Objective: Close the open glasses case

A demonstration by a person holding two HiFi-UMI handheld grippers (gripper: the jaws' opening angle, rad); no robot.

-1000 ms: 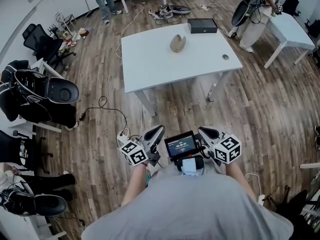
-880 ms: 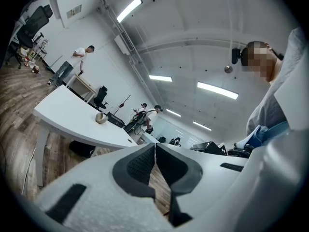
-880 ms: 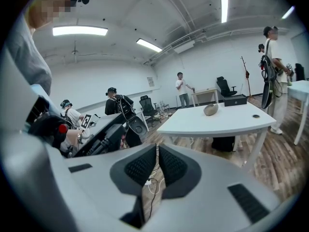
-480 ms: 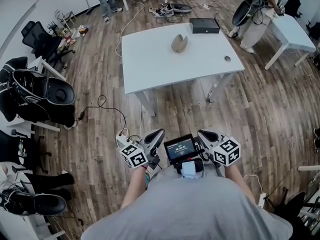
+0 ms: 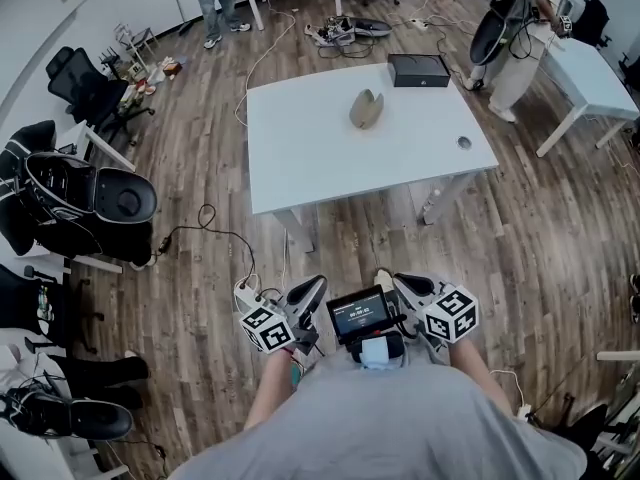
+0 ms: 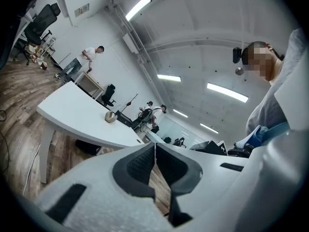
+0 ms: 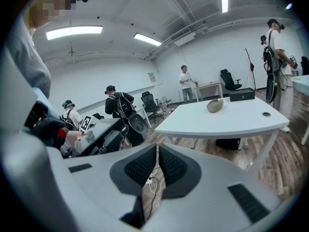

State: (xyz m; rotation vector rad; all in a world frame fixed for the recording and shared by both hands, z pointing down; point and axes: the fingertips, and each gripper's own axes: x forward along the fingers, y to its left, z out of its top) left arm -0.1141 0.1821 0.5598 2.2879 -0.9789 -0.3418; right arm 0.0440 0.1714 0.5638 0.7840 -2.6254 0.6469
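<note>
- Glasses case [image 5: 366,108] sits open on the far half of the white bench [image 5: 300,148], well apart from both grippers, which hang near my body over the wooden floor [image 5: 520,228].
- Left gripper [image 6: 154,151]: fingers pressed together, nothing between them. Right gripper [image 7: 158,154]: the same, fingers closed on nothing.
- Main risk, as I judge it: the case lies alone on a smooth top, so a push on the lid from one side could slide it away instead of folding it. I would want one gripper bracing the base.
- Closed fingers cannot pinch the lid. If I mean to grip it, I must spread them before I arrive, or I may knock the case.
- Cables [image 5: 215,230] and a power strip [image 5: 245,290] lie on the floor between me and the bench; a snag there could jolt my approach.
- Which way the hinge faces I cannot tell from here, so I might press the wrong half.
</note>
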